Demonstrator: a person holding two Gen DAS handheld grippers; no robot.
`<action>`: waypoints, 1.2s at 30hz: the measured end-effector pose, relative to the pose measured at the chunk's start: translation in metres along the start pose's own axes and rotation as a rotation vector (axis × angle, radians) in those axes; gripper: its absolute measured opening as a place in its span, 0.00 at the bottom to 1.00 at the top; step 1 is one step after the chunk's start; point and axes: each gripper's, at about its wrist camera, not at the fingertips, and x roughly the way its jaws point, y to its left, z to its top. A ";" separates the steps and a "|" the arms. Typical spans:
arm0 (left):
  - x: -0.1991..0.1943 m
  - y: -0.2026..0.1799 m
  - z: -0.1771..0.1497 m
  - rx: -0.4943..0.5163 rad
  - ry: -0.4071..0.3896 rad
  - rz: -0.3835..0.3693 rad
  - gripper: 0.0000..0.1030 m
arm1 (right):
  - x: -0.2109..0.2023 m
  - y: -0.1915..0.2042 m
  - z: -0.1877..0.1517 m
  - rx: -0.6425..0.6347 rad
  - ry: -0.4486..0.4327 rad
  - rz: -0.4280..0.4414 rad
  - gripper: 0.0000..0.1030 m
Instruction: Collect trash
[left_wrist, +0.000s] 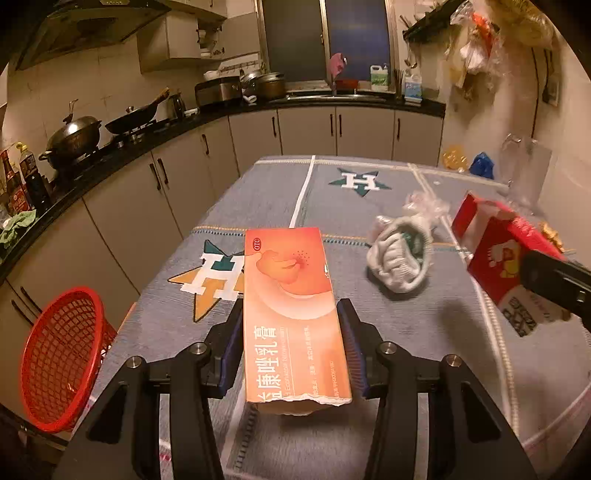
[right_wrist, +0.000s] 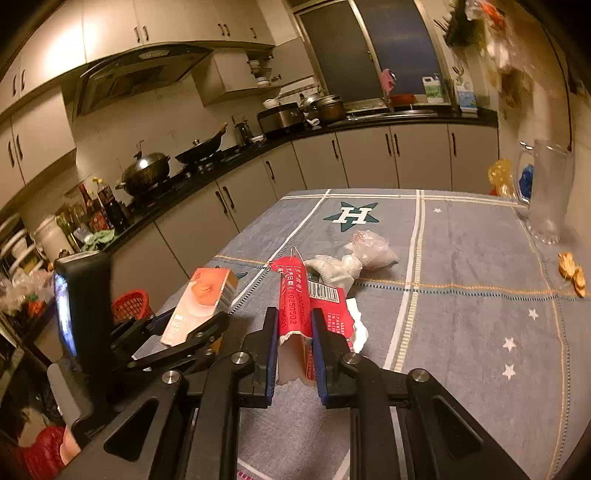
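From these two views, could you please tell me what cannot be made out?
- Orange box, left view: its near open end faces away, so any contents are hidden.
- Red carton, right view: the fingers cover its sides; in the left view it is blurred.
- Red basket, left view: mostly below the table's edge; its inside is too dim to read.
- Crumpled wrapper: too blurred to identify.

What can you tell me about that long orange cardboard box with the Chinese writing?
The long orange cardboard box is a slim medicine carton with an OTC mark, a peach-toned picture and large white Chinese characters. Its near end is torn open, with a ragged white edge. The left hand-held gripper clamps its long sides between blue pads, holding it above the grey star-patterned tablecloth.
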 end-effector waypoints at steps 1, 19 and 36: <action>-0.005 0.000 0.001 0.006 -0.007 0.001 0.46 | -0.003 -0.002 0.000 0.012 -0.002 0.003 0.18; -0.058 0.017 -0.013 -0.004 -0.064 -0.017 0.46 | -0.036 0.019 -0.030 0.043 0.007 0.007 0.18; -0.066 0.066 -0.022 -0.081 -0.075 0.004 0.46 | -0.009 0.068 -0.025 -0.029 0.070 0.054 0.18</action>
